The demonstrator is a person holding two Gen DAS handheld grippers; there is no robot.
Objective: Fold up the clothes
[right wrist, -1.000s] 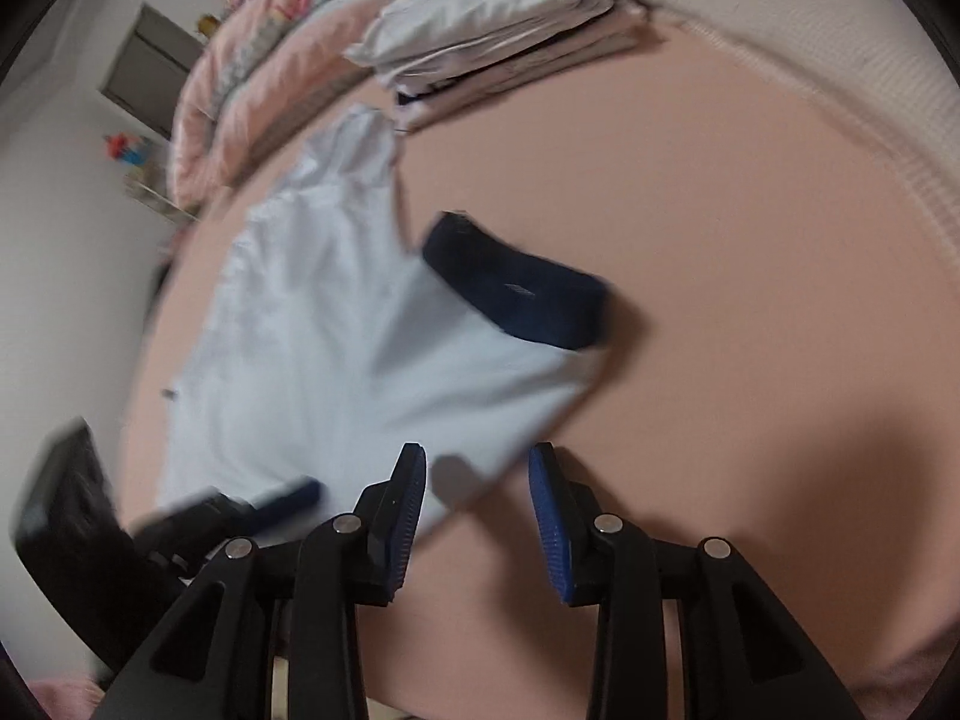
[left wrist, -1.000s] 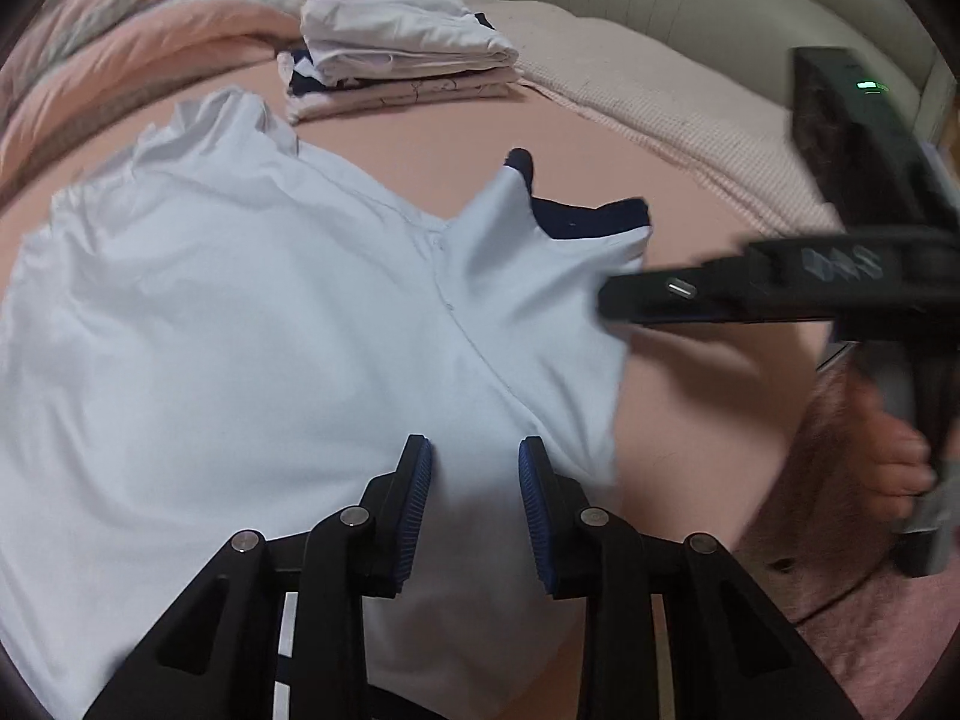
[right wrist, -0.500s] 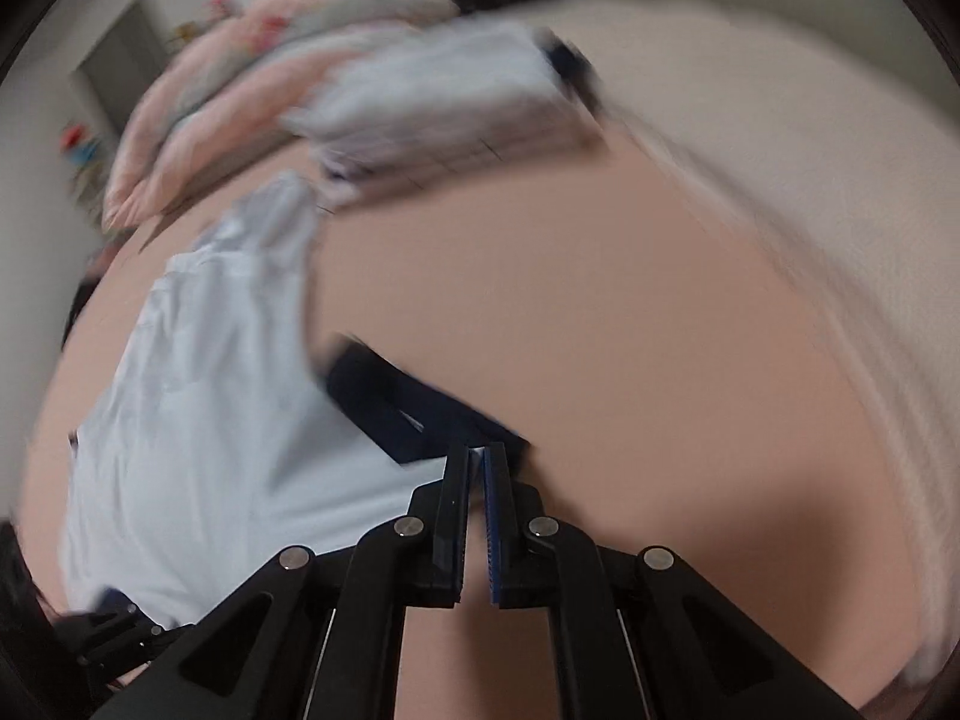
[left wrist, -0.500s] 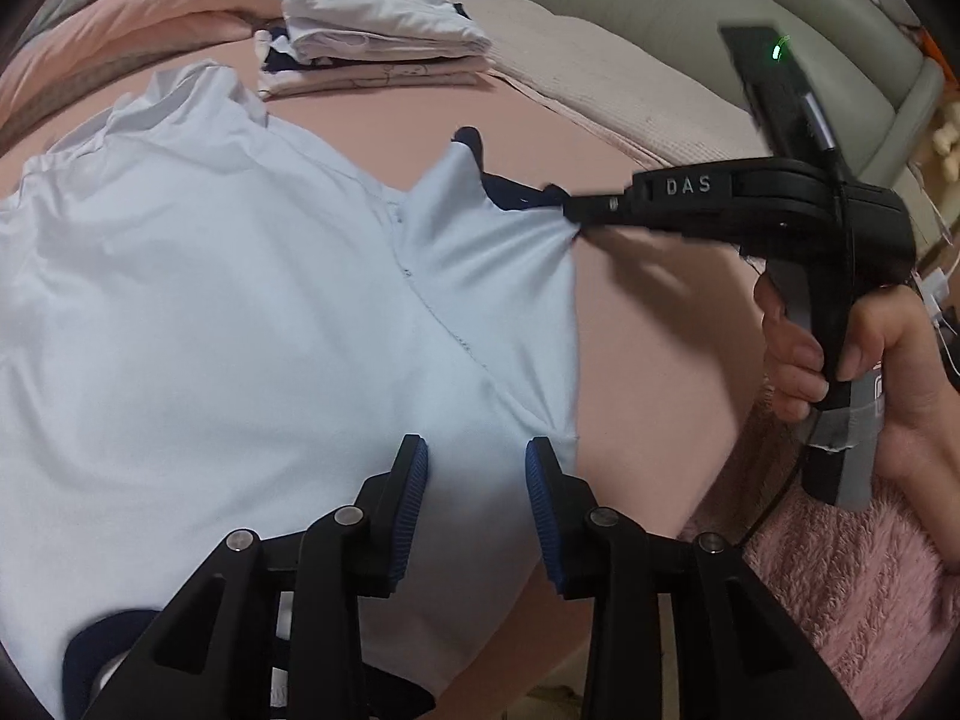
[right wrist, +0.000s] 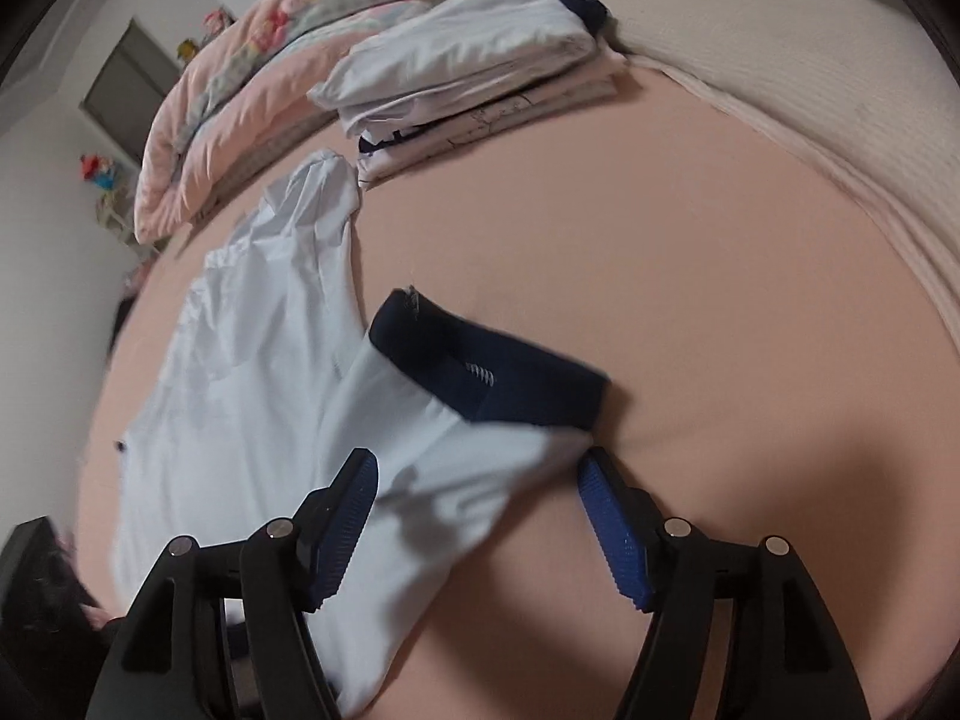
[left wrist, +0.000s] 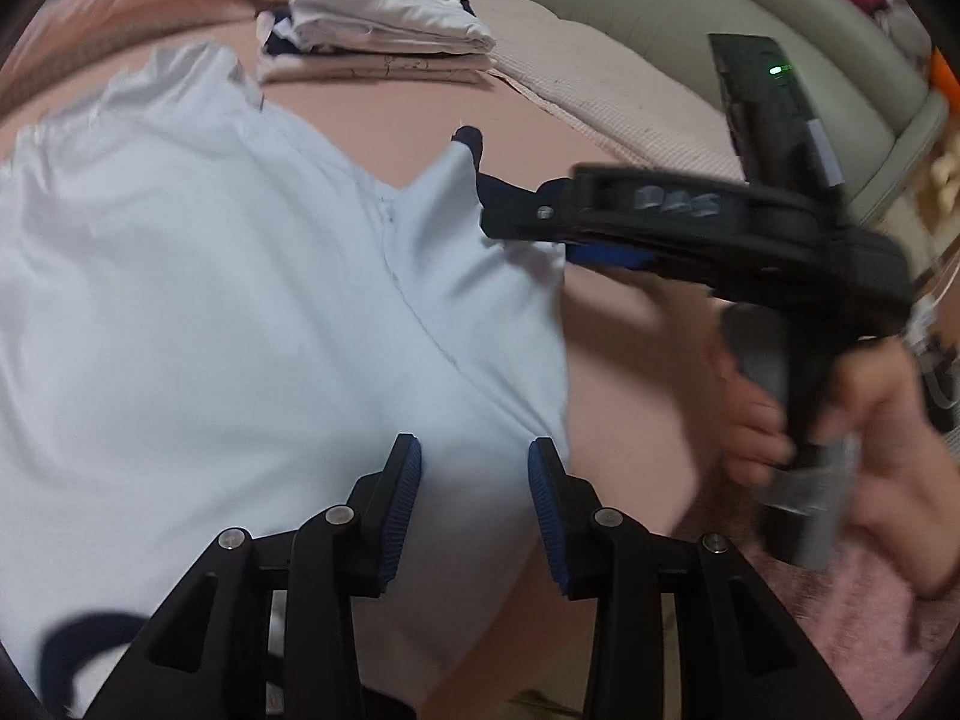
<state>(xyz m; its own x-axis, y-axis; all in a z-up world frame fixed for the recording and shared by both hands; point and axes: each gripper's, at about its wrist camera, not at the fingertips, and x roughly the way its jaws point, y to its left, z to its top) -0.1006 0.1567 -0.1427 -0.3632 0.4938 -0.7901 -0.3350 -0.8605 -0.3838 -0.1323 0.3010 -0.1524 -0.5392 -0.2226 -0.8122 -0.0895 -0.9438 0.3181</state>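
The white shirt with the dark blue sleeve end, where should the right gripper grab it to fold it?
Probably at the navy cuff of the white shirt. That sleeve sticks out flat over the pink sheet, so its edge is free. Coming in low from the open sheet side lets the right gripper, open now, slide one finger under.

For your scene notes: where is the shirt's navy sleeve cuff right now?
The navy sleeve cuff lies on the pink sheet, just beyond the open right gripper.

Pale blue shirt (left wrist: 240,312), navy sleeve cuff (right wrist: 498,378).
On peach-pink sheet (right wrist: 690,252); floral pink quilt (right wrist: 264,54), blue ribbed pads (left wrist: 403,516).
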